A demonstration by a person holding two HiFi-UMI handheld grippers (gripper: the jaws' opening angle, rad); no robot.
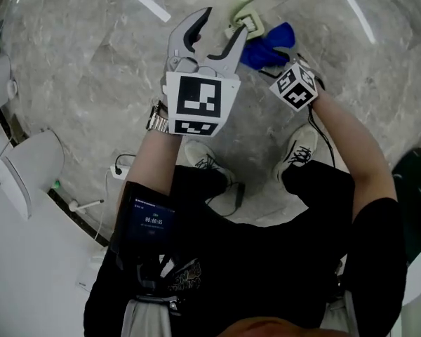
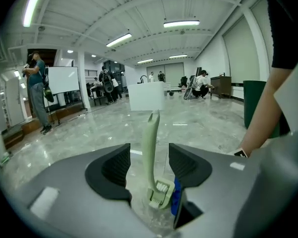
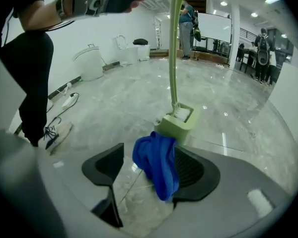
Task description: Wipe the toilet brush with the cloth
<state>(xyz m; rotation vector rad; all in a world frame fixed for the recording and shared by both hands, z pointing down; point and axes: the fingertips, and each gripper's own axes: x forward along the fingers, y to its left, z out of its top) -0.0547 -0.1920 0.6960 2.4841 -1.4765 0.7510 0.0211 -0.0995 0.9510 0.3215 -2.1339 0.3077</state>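
Left gripper (image 2: 149,165) is gaping, jaws wide apart, nothing pinched. Toilet brush (image 2: 150,143) is standing upright in its pale green holder (image 3: 178,123) on the floor (image 1: 91,62), at 12 o'clock beyond those jaws. Right gripper (image 3: 150,175) is also standing released. Blue cloth (image 3: 159,157) is draping against its 3 o'clock pad, unpinched, just short of the holder.

A large open-plan indoor hall, part office, part test space: a polished grey marble floor (image 1: 91,62), long strip lights (image 2: 181,23) on a white beamed ceiling, a whiteboard (image 2: 63,80), people (image 2: 37,90) standing and crouching about, and white toilets (image 3: 89,63) set along one wall.
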